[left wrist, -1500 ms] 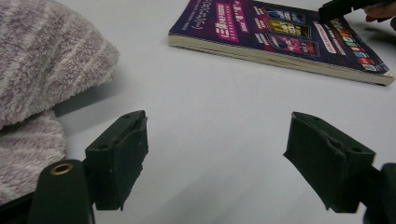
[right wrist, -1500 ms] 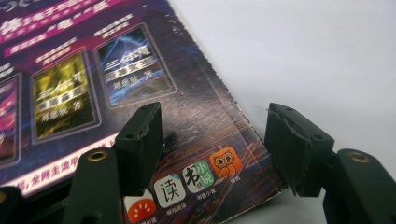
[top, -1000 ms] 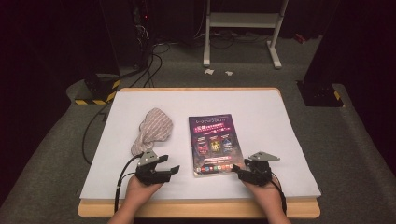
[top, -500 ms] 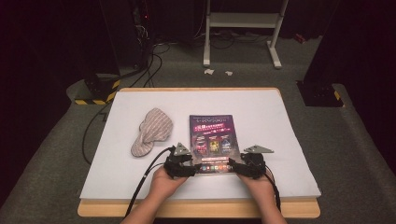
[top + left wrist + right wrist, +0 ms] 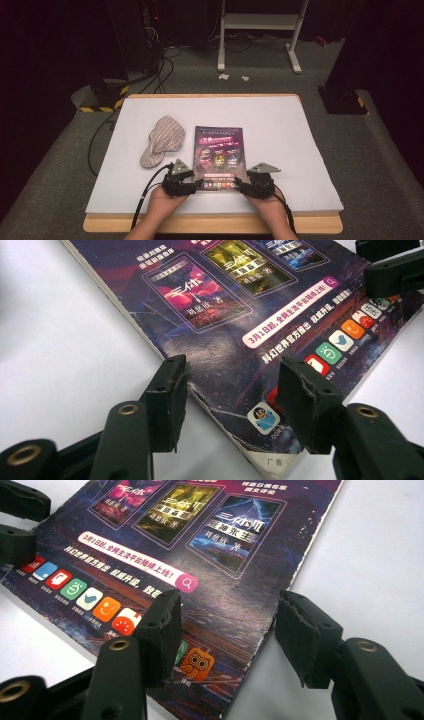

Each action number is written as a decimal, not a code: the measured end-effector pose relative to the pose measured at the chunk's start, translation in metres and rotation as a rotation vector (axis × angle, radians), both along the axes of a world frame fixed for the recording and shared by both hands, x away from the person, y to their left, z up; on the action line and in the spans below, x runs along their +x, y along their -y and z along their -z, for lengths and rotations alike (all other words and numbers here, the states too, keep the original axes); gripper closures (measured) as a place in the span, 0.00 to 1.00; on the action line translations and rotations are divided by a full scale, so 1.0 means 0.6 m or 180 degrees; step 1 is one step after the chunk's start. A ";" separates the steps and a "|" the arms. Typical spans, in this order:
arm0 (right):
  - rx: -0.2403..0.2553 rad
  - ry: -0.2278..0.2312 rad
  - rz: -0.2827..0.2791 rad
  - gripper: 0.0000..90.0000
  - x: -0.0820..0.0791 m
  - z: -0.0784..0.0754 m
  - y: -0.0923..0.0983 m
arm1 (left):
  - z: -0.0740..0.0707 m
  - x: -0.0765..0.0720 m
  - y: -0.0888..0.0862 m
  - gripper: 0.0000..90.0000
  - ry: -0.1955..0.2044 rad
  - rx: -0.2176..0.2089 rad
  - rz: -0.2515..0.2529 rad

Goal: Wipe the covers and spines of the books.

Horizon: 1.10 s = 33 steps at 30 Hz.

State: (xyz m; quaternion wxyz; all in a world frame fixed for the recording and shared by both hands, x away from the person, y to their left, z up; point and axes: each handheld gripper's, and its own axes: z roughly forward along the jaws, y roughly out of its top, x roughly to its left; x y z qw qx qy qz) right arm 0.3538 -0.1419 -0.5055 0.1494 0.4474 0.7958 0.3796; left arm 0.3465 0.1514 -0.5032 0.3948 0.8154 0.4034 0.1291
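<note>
Two sets of tongs, left [image 5: 196, 186] and right [image 5: 239, 186], are spread astride the near corners of the magazine [image 5: 219, 156], which lies flat on the white surface [image 5: 280, 145]; both have just been closing, nothing pinched yet. Only the cover may be caught, creasing it, should one jaw ride over the edge.

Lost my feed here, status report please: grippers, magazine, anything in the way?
Left gripper and right gripper open, astride magazine's near corners, left jaws just closing. Magazine flat, ungripped. Striped cap lies left, clear.
</note>
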 end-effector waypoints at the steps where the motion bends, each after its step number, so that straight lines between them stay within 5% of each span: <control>1: 0.0005 0.0001 -0.0007 0.50 -0.002 0.000 -0.001 | 0.001 -0.002 -0.002 0.51 -0.0017 -0.0021 -0.0007; 20: 0.0050 0.0007 -0.0038 0.52 -0.005 0.001 0.007 | 0.001 -0.008 -0.005 0.52 -0.0003 -0.0052 0.0035; 25: 0.0117 0.0094 -0.0053 0.50 -0.003 -0.015 0.019 | -0.013 -0.009 -0.029 0.49 0.0208 -0.0064 0.0005; 29: -0.0004 0.0149 -0.0064 0.45 0.008 -0.026 0.035 | -0.030 -0.010 -0.066 0.44 0.0381 -0.0070 -0.0189; 33: 0.0199 0.0276 0.0025 0.47 0.009 -0.026 0.059 | -0.065 -0.006 -0.111 0.42 0.0608 0.0009 -0.0400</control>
